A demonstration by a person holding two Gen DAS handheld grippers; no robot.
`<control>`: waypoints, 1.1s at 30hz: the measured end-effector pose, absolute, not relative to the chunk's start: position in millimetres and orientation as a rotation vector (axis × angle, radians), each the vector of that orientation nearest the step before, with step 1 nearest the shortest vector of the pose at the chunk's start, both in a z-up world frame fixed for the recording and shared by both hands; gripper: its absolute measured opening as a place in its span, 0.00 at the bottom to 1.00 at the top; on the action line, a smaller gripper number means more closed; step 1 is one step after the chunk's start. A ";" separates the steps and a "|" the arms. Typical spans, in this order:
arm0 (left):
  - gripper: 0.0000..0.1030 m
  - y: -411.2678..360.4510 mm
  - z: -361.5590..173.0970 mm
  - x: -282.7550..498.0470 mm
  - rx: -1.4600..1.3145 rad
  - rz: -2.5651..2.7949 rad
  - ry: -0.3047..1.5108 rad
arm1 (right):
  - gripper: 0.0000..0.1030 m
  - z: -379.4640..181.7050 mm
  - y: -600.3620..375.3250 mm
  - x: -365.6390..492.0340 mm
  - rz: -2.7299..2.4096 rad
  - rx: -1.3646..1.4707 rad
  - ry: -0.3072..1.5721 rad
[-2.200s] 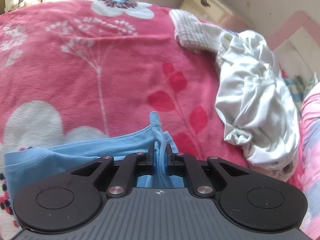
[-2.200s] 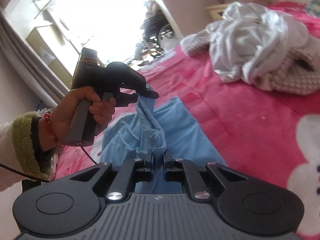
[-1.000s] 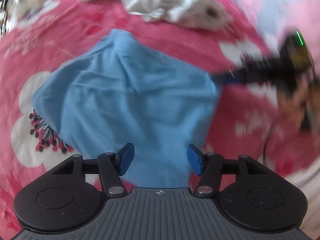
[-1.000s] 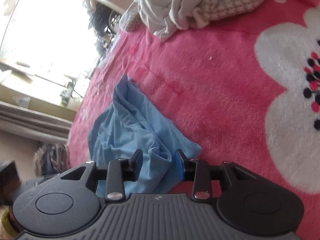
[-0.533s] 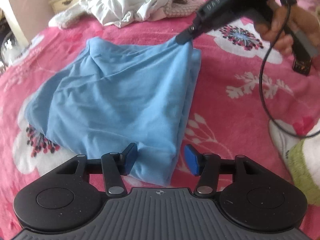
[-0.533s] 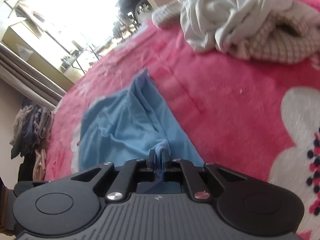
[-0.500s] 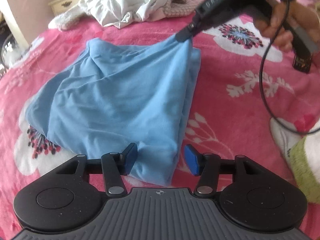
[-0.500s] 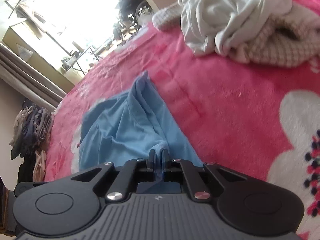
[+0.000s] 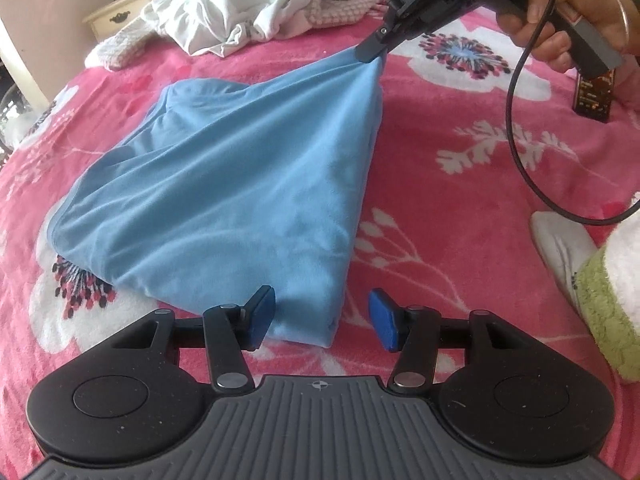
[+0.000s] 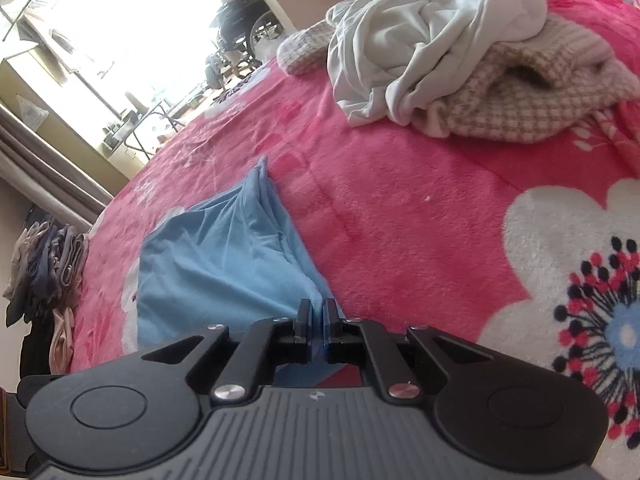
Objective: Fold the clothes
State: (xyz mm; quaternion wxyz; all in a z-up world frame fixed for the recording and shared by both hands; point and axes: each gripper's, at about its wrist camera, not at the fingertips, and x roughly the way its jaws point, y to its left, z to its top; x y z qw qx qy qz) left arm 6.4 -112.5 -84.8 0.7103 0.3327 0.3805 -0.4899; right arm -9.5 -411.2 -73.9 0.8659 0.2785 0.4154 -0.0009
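A light blue garment (image 9: 240, 184) lies folded over on the pink flowered blanket (image 9: 460, 184). My left gripper (image 9: 322, 314) is open, its blue pads either side of the garment's near corner, just above it. My right gripper (image 9: 372, 50) is shut on the garment's far corner and lifts it off the blanket. In the right wrist view the closed right gripper (image 10: 317, 316) pinches blue cloth, and the garment (image 10: 224, 264) spreads away to the left.
A pile of white cloth (image 9: 240, 8) and a pink knitted piece (image 9: 340, 4) lies at the far side of the bed; the white cloth also shows in the right wrist view (image 10: 432, 32). A cream nightstand (image 9: 120, 16) stands behind. Stacked clothes (image 10: 44, 272) sit left.
Both grippers let go of the garment's bunched edge, then the right one shut on a corner and raised it. The left gripper opened and came down to the near corner.
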 end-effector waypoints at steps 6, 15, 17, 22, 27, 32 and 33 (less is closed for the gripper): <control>0.51 -113.0 -96.5 4.2 0.773 -1.101 0.891 | 0.05 -90.1 -408.1 -7.0 -0.012 0.522 0.909; 0.52 -103.3 -75.3 12.9 0.685 -1.127 0.942 | 0.38 -82.8 -439.4 -11.1 -0.120 0.640 0.928; 0.52 -103.0 -71.7 13.7 0.667 -1.142 0.918 | 0.38 -70.9 -446.5 -6.0 -0.112 0.648 0.877; 0.53 -114.3 -90.4 17.7 0.695 -1.121 0.958 | 0.38 -60.5 -433.2 52.3 0.017 0.567 0.820; 0.55 -117.2 -103.1 15.1 0.714 -1.104 0.979 | 0.38 -63.9 -392.8 124.4 0.172 0.341 0.799; 0.56 -118.4 -104.0 17.3 0.698 -1.102 0.991 | 0.37 -74.3 -360.4 168.4 0.231 0.084 0.798; 0.56 -117.8 -103.9 17.6 0.694 -1.104 0.992 | 0.37 -77.1 -355.0 174.6 0.238 0.041 0.804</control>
